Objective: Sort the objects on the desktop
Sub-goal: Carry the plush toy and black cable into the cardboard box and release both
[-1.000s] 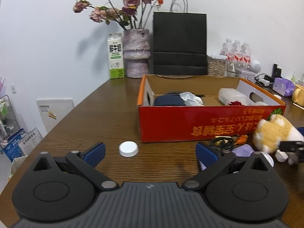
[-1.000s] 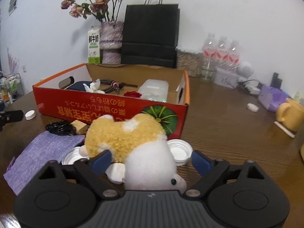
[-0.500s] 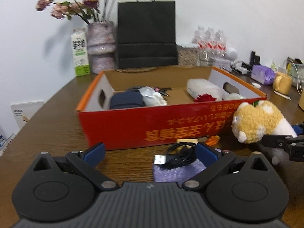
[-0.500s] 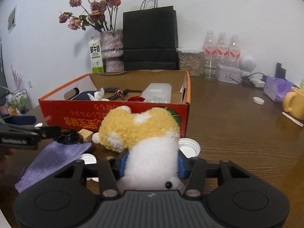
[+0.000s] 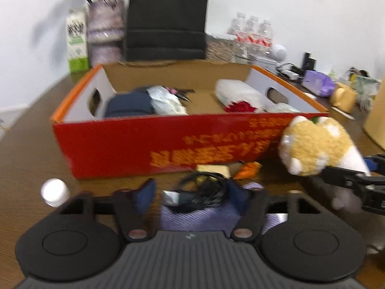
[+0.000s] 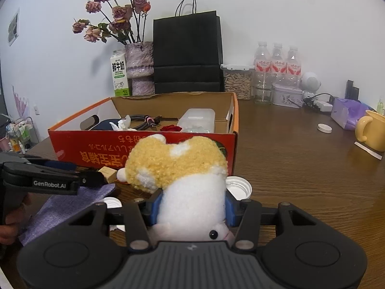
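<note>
A yellow and white plush toy (image 6: 178,161) is clamped at its white body in my right gripper (image 6: 191,207), just in front of the red cardboard box (image 6: 72,144). The left wrist view shows the same toy (image 5: 312,144) at the right, with the right gripper (image 5: 349,178) under it. My left gripper (image 5: 191,195) is closing around a coiled black cable (image 5: 204,187) lying on a purple cloth (image 5: 199,219). The cable sits between the pads, with a gap on its left side. The red box (image 5: 120,149) holds a dark pouch, tissue, a clear case and a red flower.
A white cap (image 5: 54,192) lies left of my left gripper. A wooden block (image 6: 108,172) and an orange scrap (image 5: 247,168) lie by the box front. White lids (image 6: 238,186) lie beside the toy. A yellow mug (image 6: 371,132), bottles, vase and black bag stand around the edge.
My left gripper swung right from the white cap to the cable and cloth, and its jaws narrowed. My right jaws closed onto the plush toy's body.
</note>
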A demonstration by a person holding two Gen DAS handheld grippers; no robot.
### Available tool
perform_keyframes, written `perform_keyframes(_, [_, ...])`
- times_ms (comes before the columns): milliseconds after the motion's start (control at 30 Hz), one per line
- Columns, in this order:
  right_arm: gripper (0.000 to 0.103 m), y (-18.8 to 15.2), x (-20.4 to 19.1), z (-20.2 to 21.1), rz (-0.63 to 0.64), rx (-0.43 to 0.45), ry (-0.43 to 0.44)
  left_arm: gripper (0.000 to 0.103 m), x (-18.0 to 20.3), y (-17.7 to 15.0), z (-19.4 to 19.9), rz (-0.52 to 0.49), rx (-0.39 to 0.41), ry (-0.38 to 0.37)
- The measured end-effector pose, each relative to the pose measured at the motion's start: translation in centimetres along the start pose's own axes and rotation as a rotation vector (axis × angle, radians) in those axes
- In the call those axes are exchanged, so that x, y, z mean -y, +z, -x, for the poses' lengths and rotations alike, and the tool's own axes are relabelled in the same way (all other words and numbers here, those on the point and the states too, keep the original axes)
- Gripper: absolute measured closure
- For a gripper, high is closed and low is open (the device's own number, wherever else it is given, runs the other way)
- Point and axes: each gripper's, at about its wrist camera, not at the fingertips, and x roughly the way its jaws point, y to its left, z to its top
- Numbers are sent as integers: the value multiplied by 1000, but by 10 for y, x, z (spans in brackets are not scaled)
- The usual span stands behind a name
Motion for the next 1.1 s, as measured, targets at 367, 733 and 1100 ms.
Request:
perform_keyframes(367, [55, 3, -1, 14, -2, 40, 2, 49, 8, 5, 23, -39, 85, 17])
perform_keyframes(733, [55, 41, -17, 25, 34, 143, 22, 49, 13, 34, 59, -42, 235, 12])
perform_keyframes(1100, [55, 103, -44, -31, 34, 169, 36, 49, -9, 85, 33, 26, 304, 70])
